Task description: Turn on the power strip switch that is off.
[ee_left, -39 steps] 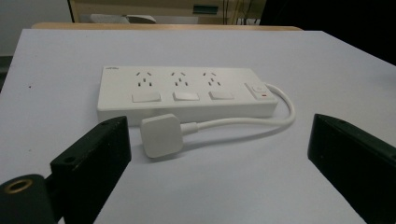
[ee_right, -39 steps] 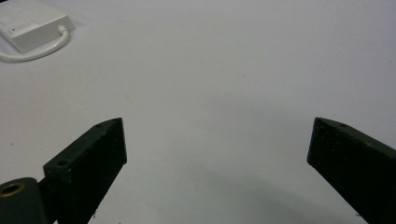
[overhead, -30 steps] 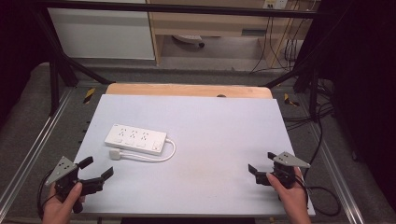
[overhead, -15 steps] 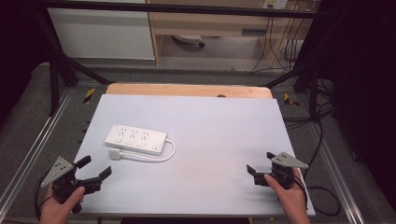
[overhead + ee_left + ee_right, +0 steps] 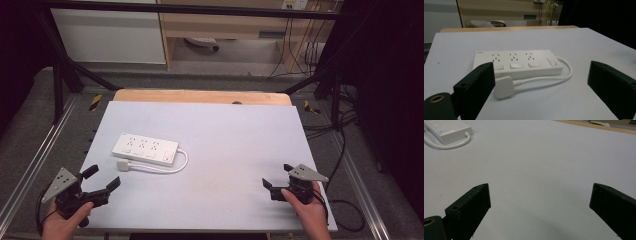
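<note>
A white power strip [image 5: 145,149] lies flat on the left half of the white table [image 5: 225,140]. Its short cable [image 5: 181,164] loops round to a white plug [image 5: 123,165] lying just in front of it. My left gripper [image 5: 104,177] is held at the near left corner, open, nothing between its jaws. In the left gripper view, the power strip [image 5: 517,63] and plug [image 5: 503,87] lie just beyond the open left gripper [image 5: 540,72]. My right gripper [image 5: 276,175] is open at the near right edge. In the right gripper view, bare table lies between the jaws of the right gripper [image 5: 539,192], with the strip's end [image 5: 444,130] far off.
A wooden board edge [image 5: 200,96] runs along the table's far side. Metal rails [image 5: 30,170] flank the table on both sides, and cables [image 5: 345,150] trail on the floor at the right. A cabinet and shelving stand beyond the table.
My left gripper has drifted slightly to the left. The right gripper has hardly moved, and both stay open.
</note>
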